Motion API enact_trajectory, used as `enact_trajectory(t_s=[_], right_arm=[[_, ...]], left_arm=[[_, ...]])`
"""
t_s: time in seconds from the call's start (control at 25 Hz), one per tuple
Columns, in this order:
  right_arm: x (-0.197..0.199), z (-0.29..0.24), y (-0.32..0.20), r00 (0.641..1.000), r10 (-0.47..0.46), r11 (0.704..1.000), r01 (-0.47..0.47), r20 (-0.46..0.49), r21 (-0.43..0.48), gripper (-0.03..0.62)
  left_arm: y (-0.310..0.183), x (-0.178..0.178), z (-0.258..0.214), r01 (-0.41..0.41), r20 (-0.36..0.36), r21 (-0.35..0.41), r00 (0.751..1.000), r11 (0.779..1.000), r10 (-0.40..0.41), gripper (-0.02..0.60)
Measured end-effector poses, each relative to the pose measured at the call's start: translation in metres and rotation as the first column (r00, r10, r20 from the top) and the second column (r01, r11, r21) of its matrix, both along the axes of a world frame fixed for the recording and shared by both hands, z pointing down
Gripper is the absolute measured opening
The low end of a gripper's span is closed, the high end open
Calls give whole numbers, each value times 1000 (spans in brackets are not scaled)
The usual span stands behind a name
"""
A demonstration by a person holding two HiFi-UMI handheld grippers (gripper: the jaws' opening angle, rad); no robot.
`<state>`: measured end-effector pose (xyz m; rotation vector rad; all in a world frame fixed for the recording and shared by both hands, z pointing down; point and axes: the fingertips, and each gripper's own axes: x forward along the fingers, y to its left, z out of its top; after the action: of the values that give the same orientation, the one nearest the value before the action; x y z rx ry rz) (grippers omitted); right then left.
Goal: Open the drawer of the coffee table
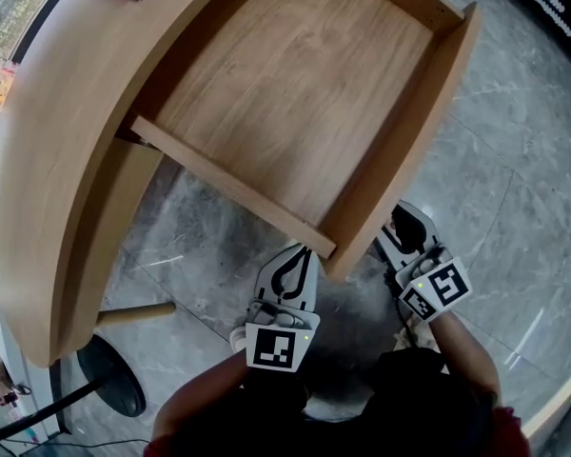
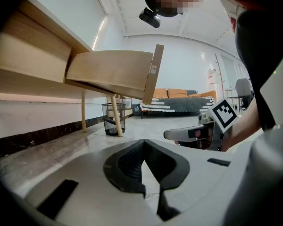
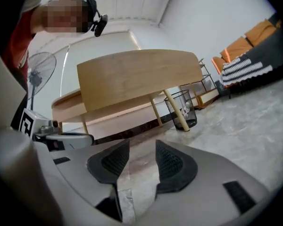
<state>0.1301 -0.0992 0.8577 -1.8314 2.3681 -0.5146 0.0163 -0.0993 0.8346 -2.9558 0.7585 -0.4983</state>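
Finding the drawer hanging far out of the coffee table toward the near right, bare wooden bottom showing. Judging the opening as done or nearly done. Holding the left gripper clenched on nothing, near the drawer's near corner. Holding the right gripper released, only floor between its jaws, just right of the drawer front. Leaving little, perhaps only backing away.

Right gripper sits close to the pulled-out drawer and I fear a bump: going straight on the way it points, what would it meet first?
Probably the light wooden drawer front, near its lower edge; nothing stands between it and the open right gripper. Depth is unclear: it might pass just beneath.
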Motion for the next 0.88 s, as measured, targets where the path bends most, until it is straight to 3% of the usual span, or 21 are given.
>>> enact_trajectory(t_s=[0.16,0.32,0.48,0.64,0.88], right_arm=[[0,1,0,995,35,999,-35,-94,-2,170],[-1,-2,-1,973,80,997,-75,-216,31,172],[1,1,4,925,180,984,-168,-336,64,172],[-1,2,7,907,204,979,-190,-369,73,172],[3,3,6,908,209,978,-200,-363,64,172]], left_arm=[[-4,-1,-3,45,-59,-28,997,999,-47,6],[-5,-5,5,16,18,33,1000,999,-16,6],[-7,-9,9,24,30,40,999,999,-25,6],[-8,-10,10,28,30,45,999,999,-29,6],[-7,-9,11,31,22,37,999,999,-32,6]])
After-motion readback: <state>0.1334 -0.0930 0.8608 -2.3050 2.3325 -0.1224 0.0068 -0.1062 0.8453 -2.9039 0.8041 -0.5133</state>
